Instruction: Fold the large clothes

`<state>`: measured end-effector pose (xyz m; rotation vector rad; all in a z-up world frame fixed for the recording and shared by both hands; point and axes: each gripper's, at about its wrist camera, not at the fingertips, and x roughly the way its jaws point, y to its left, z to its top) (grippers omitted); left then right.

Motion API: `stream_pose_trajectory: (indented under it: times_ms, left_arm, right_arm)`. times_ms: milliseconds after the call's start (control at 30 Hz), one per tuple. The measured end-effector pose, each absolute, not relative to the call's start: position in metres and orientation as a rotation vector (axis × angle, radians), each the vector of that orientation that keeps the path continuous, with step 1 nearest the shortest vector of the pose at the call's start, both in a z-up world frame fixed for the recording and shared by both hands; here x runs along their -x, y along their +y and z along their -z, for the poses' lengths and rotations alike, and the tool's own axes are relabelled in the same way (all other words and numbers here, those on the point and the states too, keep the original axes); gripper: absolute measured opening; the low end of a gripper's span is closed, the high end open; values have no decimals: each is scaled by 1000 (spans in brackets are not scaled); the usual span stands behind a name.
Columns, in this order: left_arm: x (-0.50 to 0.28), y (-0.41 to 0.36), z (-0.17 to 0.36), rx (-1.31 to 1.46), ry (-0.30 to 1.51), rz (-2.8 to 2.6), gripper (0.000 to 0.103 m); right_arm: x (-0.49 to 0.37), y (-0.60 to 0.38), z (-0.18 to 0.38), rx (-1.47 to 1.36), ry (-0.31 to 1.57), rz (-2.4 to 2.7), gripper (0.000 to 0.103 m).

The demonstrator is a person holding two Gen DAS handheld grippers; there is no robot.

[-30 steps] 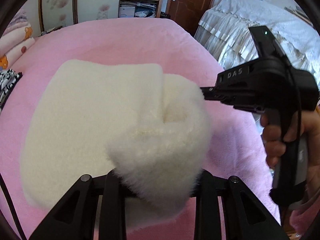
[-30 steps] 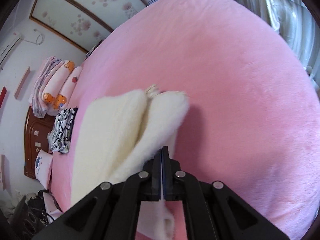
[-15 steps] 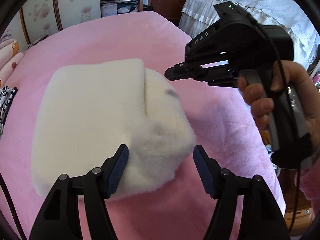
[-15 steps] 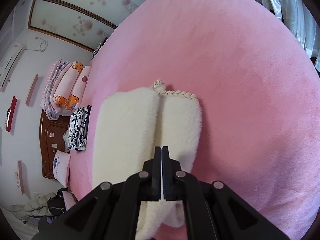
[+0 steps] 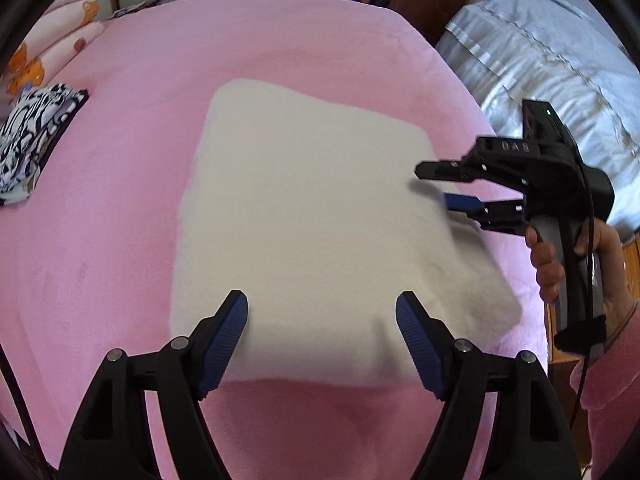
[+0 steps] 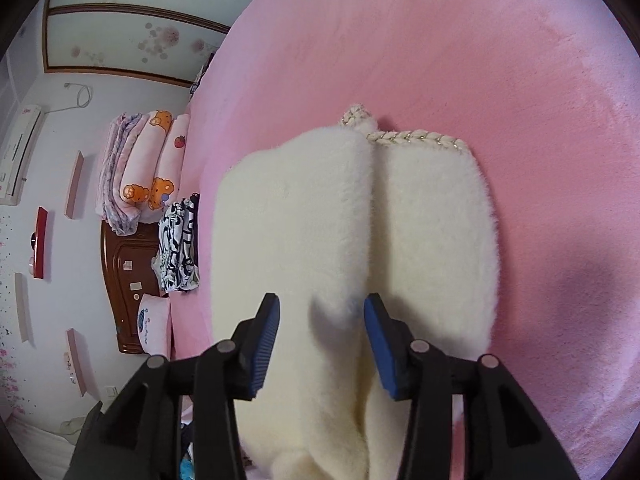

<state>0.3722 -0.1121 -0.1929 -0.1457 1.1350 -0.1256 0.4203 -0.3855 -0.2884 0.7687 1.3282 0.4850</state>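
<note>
Jaws of left gripper [image 5: 321,330] and right gripper [image 6: 322,330] just spread, gripping nothing, likely to let the fold settle. Cream fleece garment [image 5: 308,216] lying folded mid pink bed [image 5: 120,220], under both grippers.

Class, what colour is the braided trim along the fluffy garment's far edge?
Cream with gold flecks; the trim on the garment shows best in the right wrist view.
</note>
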Motion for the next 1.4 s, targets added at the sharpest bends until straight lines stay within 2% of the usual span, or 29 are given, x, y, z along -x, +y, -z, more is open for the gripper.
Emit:
stream_pose_trajectory:
  times_ms: [133,233,467,600,933,1033,1100,1167,1333,1400]
  left_arm:
    - [-383,-82,198,187,1135,53,75]
    - [-389,-66,202,193,1130,12,75]
    - [-409,-57,219,175,1161,-32,75]
    - [-416,-52,227,173,1182,-58,75]
    - [-430,-38,239,157,1202,-84,75]
    - [-436,-36,240,142,1206,-78,75]
    - [-439,-38,240,120,1206,-75,75]
    - [-443,-38,240,109,1205,-73,76]
    - [-451,-38,240,91,1206,-76,76]
    - [-454,-38,240,83,1206,-76,77]
  right_arm:
    - [-429,-370,291,-703,1337,-437,44]
    - [-432,-359,283,-627,1278,-406,12]
    - [-414,-361,244,-597,1096,-391,10]
    - [-397,-371,239,-572,1115,-307,10]
    - [-391,-387,272,-492,1210,-169,10]
    - [-391,-388,279,-502,1222,-133,15]
    - [-391,-388,278,-486,1226,-121,25]
    - [-391,-390,275,-456,1228,-96,43]
    - [-392,-398,284,-484,1262,-97,54]
    - [-394,-401,291,-495,1285,-89,63]
